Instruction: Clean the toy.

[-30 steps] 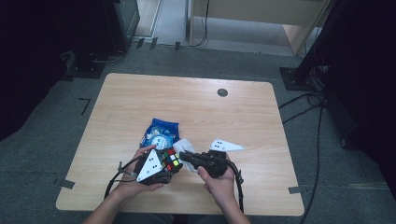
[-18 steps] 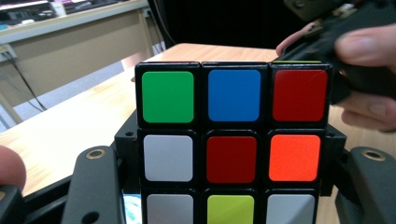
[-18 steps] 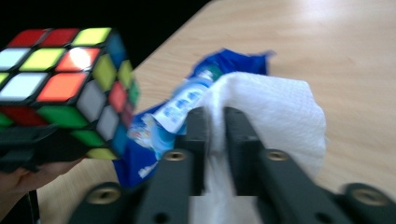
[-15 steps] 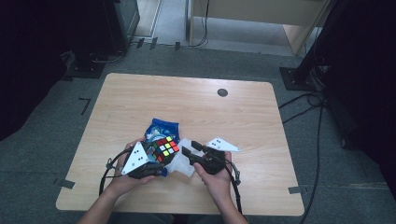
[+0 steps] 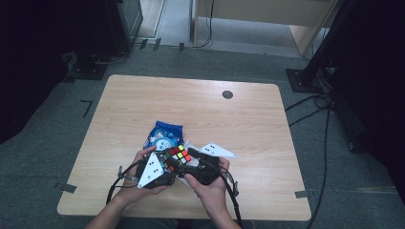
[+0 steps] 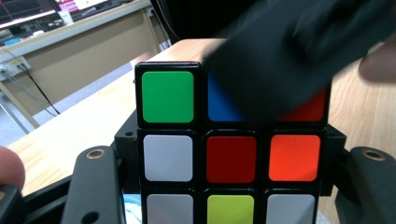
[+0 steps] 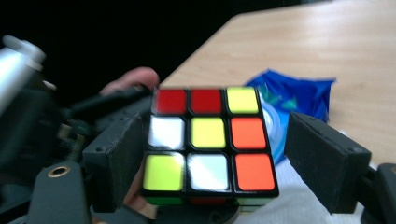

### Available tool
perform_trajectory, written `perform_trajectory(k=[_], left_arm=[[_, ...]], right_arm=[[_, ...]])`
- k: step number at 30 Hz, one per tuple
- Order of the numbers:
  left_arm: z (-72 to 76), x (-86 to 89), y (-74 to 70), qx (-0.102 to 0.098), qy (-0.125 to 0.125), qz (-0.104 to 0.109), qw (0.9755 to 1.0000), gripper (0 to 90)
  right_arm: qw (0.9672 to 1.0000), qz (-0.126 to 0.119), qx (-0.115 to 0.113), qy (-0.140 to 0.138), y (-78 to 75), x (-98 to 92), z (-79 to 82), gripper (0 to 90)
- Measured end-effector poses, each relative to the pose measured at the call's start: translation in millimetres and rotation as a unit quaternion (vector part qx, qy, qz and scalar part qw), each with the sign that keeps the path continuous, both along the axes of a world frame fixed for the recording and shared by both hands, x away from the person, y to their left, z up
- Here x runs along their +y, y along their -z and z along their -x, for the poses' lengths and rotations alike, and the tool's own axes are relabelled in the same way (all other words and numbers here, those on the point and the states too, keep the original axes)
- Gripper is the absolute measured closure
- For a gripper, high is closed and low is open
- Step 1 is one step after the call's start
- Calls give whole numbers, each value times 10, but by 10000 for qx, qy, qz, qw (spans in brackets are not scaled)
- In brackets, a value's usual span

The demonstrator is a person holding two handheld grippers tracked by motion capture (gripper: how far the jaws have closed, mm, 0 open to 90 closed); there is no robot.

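High view: a person is holding a tool in each hand low over the near edge of the wooden counter point(image 5: 267, 124). The left tool point(image 5: 165, 168) is gripping a puzzle cube point(image 5: 177, 155), raised just above the counter. The right tool point(image 5: 191, 164) is sitting right against the cube from the right side. A blue packet point(image 5: 165, 133) is lying just behind the cube, and a white paper point(image 5: 217, 150) is lying to its right.

Left gripper view: the cube point(image 6: 224, 154) is sitting clamped between the left tool's point(image 6: 231, 196) two black jaws, both pressing on its sides. The dark body of the right tool point(image 6: 289, 56) is covering the cube's upper right corner.

Right gripper view: the right tool point(image 7: 219, 168) is standing with jaws parted, having just been opening; the cube point(image 7: 210, 140) is sitting between them. A gap is showing at the right jaw, and the left jaw is close beside the cube. The blue packet point(image 7: 299, 93) is lying behind on the counter point(image 7: 303, 42).
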State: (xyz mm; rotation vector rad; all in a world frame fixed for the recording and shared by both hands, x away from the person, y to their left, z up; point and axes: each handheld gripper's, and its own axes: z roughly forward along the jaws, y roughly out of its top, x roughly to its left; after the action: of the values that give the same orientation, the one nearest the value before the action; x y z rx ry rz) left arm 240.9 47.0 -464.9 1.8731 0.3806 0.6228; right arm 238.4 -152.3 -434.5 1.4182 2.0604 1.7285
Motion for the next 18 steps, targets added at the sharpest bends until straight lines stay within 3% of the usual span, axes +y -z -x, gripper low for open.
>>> perform_trajectory(k=[3, 4, 10, 15, 17, 18], left_arm=[[8, -3, -8, -40, -26, 12, 10000, 340], [7, -5, -3, -30, -41, 0, 10000, 339], [-29, -43, 37, 233, -66, 1, 9997, 325], [-39, -53, 20, 323, -35, 43, 9995, 196], [-56, -43, 15, 347, -92, 69, 9993, 173], [-67, -32, 13, 369, -105, 81, 9992, 173]], right_arm=[[9997, -112, 187, -81, 46, 8, -15, 253], [9989, -279, 306, -196, 63, 6, -19, 323], [9991, -101, 410, -32, 75, 1, -22, 345], [9993, -122, 302, 185, 55, -97, -36, 345], [9985, -106, 87, 532, -4, -275, -64, 345], [9985, -106, 87, 532, -4, -275, -64, 345]])
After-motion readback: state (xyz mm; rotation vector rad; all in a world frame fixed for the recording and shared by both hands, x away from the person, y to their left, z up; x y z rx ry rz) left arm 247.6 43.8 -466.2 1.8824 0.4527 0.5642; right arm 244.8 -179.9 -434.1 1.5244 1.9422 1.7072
